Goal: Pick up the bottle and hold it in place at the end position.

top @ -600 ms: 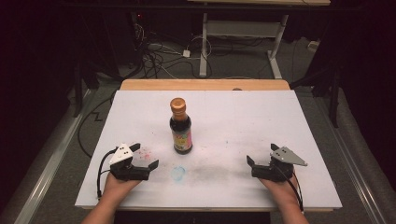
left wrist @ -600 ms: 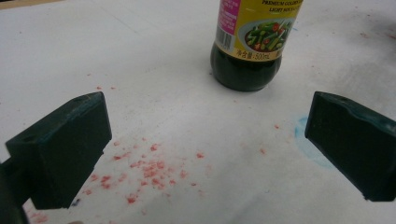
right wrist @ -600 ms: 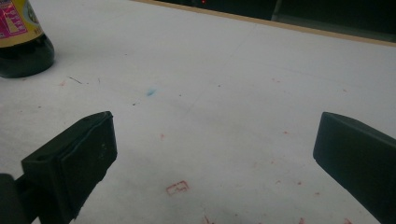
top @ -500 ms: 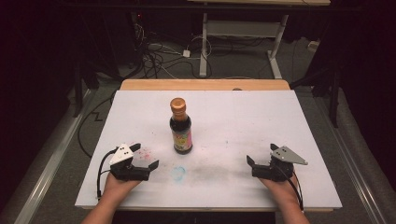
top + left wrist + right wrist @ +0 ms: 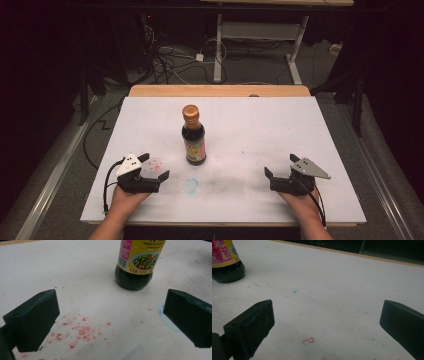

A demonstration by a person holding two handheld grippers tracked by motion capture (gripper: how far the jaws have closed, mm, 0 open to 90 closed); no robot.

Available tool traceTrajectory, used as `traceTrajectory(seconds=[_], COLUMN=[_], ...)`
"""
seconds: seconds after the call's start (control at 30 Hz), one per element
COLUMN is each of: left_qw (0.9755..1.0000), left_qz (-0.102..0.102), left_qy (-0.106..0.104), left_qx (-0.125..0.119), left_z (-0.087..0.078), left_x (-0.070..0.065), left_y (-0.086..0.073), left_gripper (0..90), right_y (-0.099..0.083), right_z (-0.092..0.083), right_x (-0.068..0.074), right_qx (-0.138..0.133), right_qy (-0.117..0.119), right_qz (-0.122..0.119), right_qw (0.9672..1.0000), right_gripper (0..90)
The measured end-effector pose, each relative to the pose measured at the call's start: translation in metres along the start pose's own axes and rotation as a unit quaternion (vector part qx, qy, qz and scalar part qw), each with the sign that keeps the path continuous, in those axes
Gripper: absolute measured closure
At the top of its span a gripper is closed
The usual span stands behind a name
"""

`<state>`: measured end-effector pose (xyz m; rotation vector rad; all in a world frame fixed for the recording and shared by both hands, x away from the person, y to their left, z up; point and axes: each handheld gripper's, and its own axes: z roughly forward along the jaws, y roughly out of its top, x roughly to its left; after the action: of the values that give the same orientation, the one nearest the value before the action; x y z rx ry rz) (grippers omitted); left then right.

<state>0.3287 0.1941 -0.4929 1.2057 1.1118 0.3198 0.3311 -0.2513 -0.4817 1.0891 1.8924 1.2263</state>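
A dark sauce bottle (image 5: 193,137) with a brown cap is being shown standing upright near the middle of the white counter (image 5: 260,125), its yellow and pink label facing the near edge. The left claw (image 5: 152,167) is being held low over the counter at the near left, with its jaws spread wide apart and nothing between them. The bottle is being kept ahead of this claw and somewhat to its right, well apart from both jaws. In the left gripper view, the bottle (image 5: 136,263) is being seen beyond the open jaws, and a scatter of red specks (image 5: 80,331) is being seen on the counter between them. The right claw (image 5: 279,170) is being held at the near right, its jaws likewise standing wide apart and empty. In the right gripper view, the base of the bottle (image 5: 227,266) is being seen at the upper left, far from the jaws, and a small red mark (image 5: 308,341) is being seen on the counter between them.
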Motion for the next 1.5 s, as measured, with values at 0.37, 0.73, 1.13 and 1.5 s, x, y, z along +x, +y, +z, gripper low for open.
traceTrajectory(seconds=[0.37,0.73,1.13,1.5], left_qw=[0.9998,0.9986,0.9974,0.9966], left_qz=[-0.001,-0.026,-0.019,-0.012], left_qy=[-0.020,-0.046,-0.069,-0.078], left_qx=[-0.005,0.006,0.012,0.021], left_z=[0.011,0.029,0.061,0.089], left_x=[-0.013,-0.028,-0.044,-0.060], left_y=[0.007,0.013,0.018,0.021], left_gripper=[0.0,0.0,0.0,2.3], right_y=[0.000,0.002,0.007,0.006], right_z=[0.001,0.001,-0.004,-0.008], right_x=[0.002,0.003,0.002,0.001], right_qx=[0.004,0.008,-0.001,-0.003], right_qy=[0.000,0.002,0.010,0.008], right_qz=[-0.010,-0.021,-0.014,-0.013], right_qw=[0.9999,0.9997,0.9999,0.9999], right_gripper=[0.2,0.2,0.2,0.2])
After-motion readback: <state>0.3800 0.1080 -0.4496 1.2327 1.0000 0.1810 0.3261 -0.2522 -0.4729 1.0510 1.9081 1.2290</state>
